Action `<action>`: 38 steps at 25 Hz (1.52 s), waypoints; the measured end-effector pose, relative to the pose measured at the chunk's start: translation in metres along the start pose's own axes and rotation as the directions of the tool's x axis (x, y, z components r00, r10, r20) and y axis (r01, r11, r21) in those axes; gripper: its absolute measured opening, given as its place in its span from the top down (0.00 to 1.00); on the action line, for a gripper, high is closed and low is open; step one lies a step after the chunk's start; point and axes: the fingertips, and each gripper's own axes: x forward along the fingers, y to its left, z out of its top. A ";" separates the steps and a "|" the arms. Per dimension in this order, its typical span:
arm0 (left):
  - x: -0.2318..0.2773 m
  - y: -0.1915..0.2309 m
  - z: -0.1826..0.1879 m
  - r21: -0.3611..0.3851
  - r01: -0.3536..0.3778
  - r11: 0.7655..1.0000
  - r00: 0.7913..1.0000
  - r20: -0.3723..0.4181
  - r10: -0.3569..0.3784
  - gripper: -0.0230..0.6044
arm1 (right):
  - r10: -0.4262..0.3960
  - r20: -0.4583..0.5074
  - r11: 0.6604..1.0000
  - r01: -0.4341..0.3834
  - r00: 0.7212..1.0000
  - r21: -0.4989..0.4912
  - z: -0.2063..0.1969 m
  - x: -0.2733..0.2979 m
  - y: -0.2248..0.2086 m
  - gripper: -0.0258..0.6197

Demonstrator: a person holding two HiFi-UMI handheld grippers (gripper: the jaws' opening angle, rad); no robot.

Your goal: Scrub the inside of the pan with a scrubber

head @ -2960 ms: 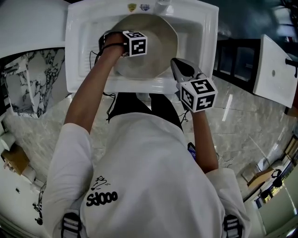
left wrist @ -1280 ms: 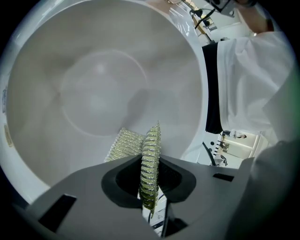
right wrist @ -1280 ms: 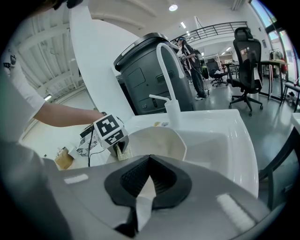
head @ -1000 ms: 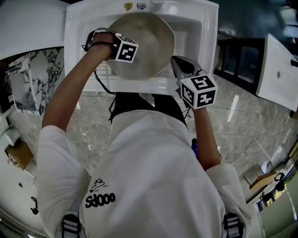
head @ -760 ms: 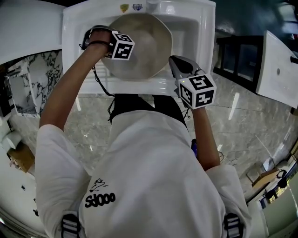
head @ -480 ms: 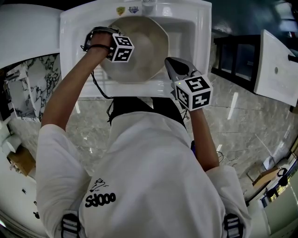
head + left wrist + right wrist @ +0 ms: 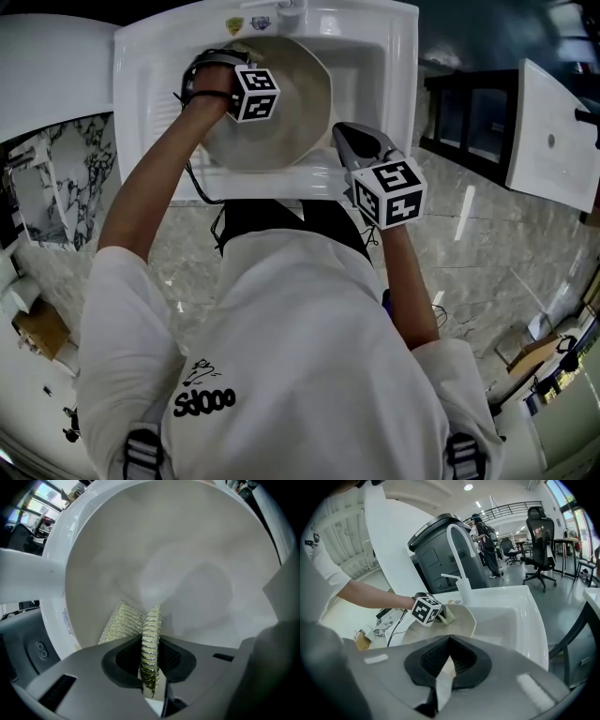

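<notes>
A pale cream pan (image 7: 286,108) lies in the white sink (image 7: 394,84). My left gripper (image 7: 242,64) reaches into the pan at its far left side, shut on a yellow-green glittery scrubber (image 7: 151,641) whose folded edge rests on the pan's inner wall (image 7: 187,564). The right gripper view shows the left gripper (image 7: 439,612) and scrubber (image 7: 449,615) over the pan (image 7: 461,620). My right gripper (image 7: 352,142) is at the pan's near right rim, shut on the pan's pale handle (image 7: 442,682).
A curved white faucet (image 7: 457,538) stands at the back of the sink. A grey bin (image 7: 440,550) stands behind it. White countertop (image 7: 56,66) lies to the left, another white basin (image 7: 548,141) to the right, and marble floor below.
My left gripper has slid with the scrubber from the pan's middle left toward its far left wall. The right gripper has kept its hold at the near rim.
</notes>
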 end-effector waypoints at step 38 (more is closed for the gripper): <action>-0.225 0.028 -0.071 -0.813 0.222 0.539 0.577 0.555 0.599 0.86 | -0.056 0.358 0.969 0.137 0.932 -0.204 0.169 -0.058 0.052 0.95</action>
